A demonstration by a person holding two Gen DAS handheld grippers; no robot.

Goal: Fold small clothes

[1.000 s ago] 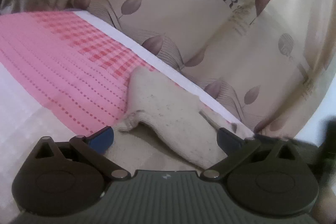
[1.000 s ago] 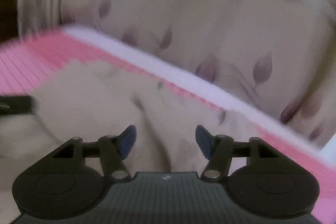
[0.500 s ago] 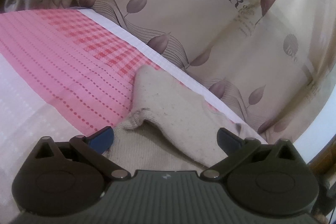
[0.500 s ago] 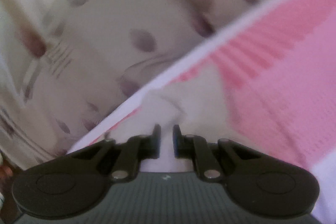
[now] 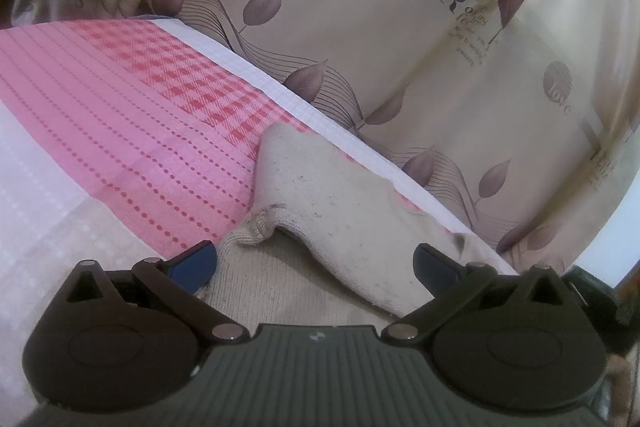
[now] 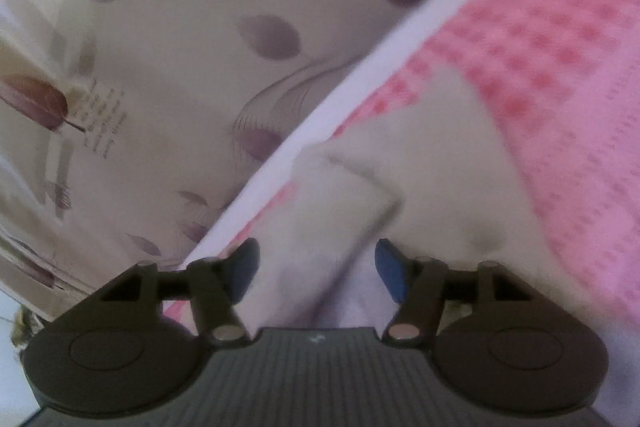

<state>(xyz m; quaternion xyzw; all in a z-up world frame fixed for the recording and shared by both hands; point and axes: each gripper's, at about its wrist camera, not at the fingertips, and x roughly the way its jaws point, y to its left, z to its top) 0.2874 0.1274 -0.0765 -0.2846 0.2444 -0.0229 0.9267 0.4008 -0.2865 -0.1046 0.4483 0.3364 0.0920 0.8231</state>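
A small beige knitted garment lies on a pink and white cloth, one flap folded over with a ribbed edge showing. My left gripper is open and empty, low over the garment's near part. In the right wrist view the same garment shows blurred, with a fold ridge running toward the gripper. My right gripper is open, its blue fingertips standing either side of the garment's near fold. Nothing is held.
A beige curtain with purple leaf prints hangs right behind the cloth's white far border. It also shows in the right wrist view. A dark object sits at the left wrist view's right edge.
My right gripper swung round over the garment, closed nearly shut half a second ago, and has opened again. My left gripper stayed open and shifted only slightly.
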